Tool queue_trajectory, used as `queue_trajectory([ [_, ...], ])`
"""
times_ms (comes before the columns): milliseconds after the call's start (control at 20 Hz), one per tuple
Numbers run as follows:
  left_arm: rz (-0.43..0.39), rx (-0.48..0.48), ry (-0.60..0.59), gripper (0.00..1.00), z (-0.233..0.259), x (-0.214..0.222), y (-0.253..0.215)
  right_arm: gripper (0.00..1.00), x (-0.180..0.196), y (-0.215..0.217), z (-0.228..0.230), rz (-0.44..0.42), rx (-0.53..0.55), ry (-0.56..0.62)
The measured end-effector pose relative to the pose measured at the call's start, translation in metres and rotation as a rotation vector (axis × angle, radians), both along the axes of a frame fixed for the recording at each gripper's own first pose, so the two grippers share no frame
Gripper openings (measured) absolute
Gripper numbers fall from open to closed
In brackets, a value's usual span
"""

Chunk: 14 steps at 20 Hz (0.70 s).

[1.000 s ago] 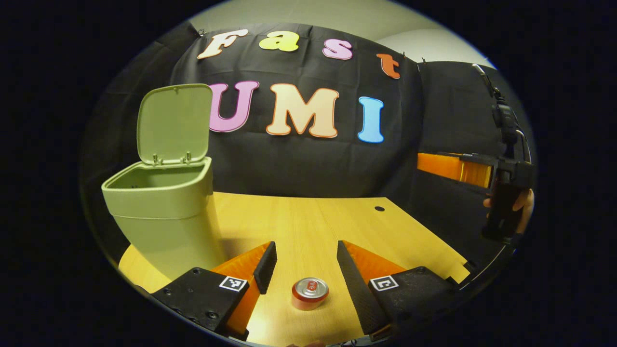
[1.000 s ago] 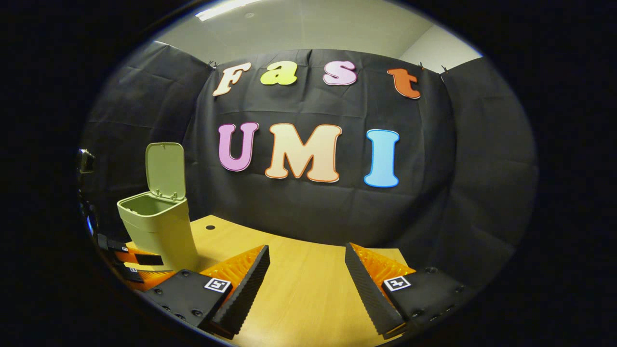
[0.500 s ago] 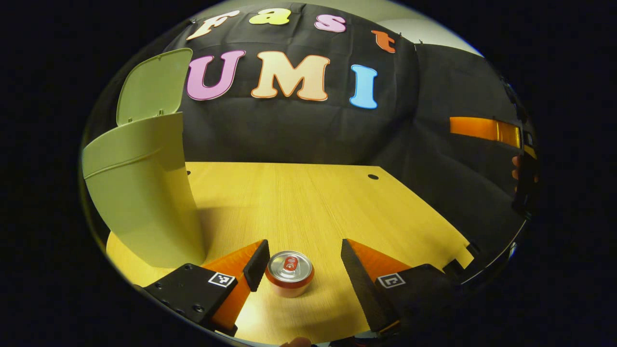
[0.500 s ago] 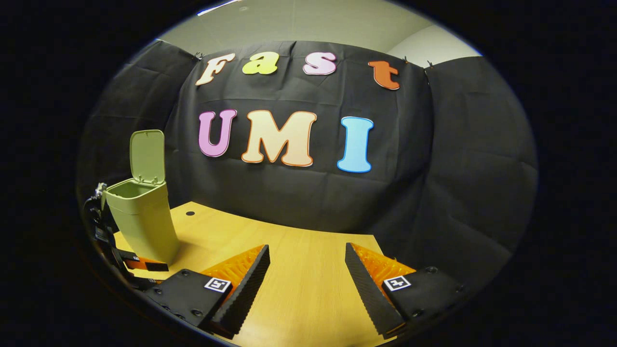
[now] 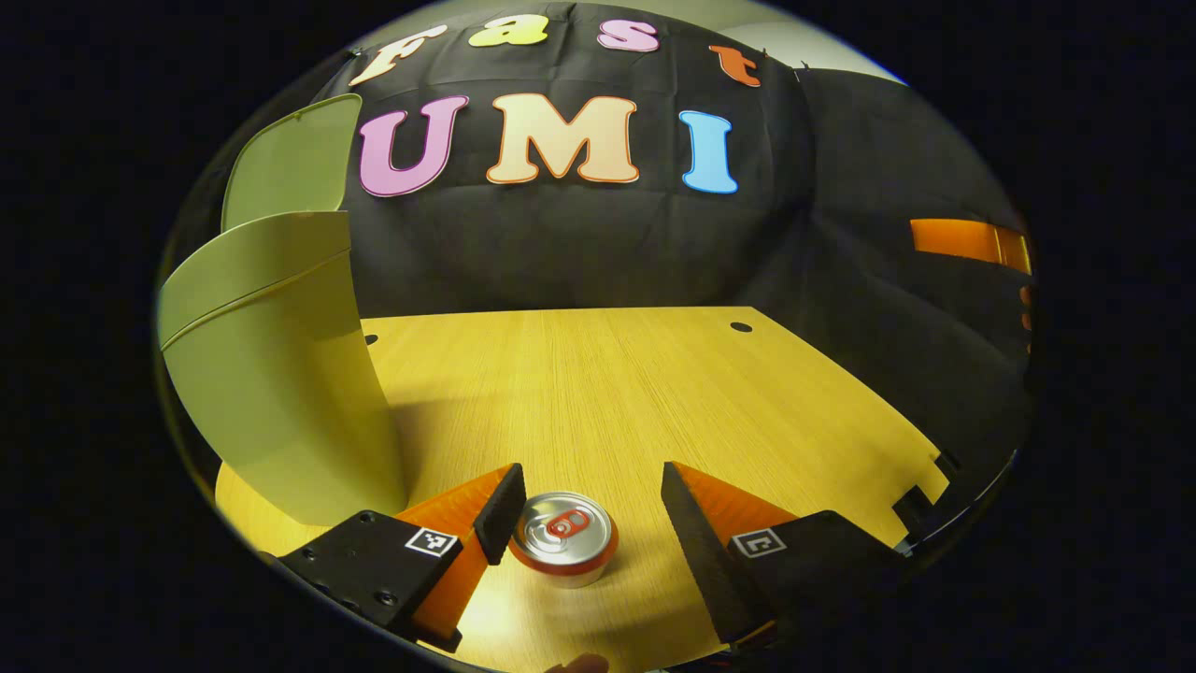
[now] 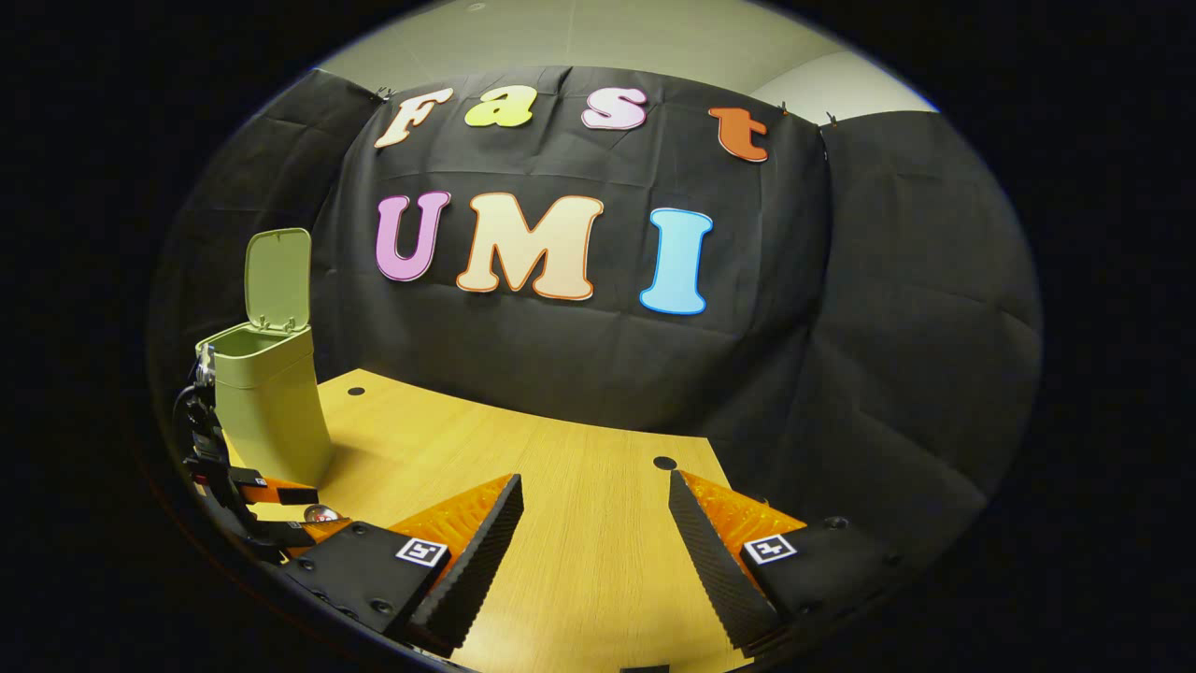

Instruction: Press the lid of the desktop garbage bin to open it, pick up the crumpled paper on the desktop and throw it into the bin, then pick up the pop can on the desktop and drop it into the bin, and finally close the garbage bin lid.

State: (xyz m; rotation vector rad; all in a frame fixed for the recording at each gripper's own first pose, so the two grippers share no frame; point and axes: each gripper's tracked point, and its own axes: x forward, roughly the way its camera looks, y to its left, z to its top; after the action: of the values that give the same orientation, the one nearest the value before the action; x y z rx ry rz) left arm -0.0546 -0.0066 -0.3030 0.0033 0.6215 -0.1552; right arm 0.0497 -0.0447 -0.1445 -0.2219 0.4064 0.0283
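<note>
- Left gripper (image 5: 589,500) has dropped and moved forward: the red pop can with silver top (image 5: 563,539), low and centred between the fingers a second ago, now sits up between the fingertips, right against the left finger (image 5: 500,509), with a gap to the right one.
- Pale green plastic bin (image 5: 271,374) now looms larger in left gripper view; its rim opening is no longer seen from above.
- Right gripper view has swung right: the bin (image 6: 266,402) sits further left, and a second hole in the wooden worktop (image 6: 579,523) has come into view.

Light wooden desktop (image 5: 607,393) with small round holes (image 5: 741,327), black cloth wall (image 6: 841,308) behind.
</note>
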Motion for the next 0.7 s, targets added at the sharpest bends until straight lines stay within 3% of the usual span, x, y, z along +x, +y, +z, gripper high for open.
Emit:
queue_trajectory([
  [500, -0.006, 0.023, 0.118, 0.92, -0.048, -0.021, 0.010, 0.99, -0.003, 0.010, -0.010, 0.009, -0.008, 0.024],
  [600, 0.000, 0.013, 0.115, 0.89, -0.047, -0.021, 0.011, 0.99, -0.005, 0.010, -0.009, 0.009, -0.012, 0.022],
  [650, -0.001, 0.005, 0.121, 0.79, -0.047, -0.021, 0.010, 0.99, -0.006, 0.010, -0.009, 0.007, -0.011, 0.021],
  [700, 0.008, 0.004, 0.114, 0.78, -0.040, -0.019, 0.013, 0.99, -0.007, 0.010, -0.009, 0.006, -0.008, 0.019],
])
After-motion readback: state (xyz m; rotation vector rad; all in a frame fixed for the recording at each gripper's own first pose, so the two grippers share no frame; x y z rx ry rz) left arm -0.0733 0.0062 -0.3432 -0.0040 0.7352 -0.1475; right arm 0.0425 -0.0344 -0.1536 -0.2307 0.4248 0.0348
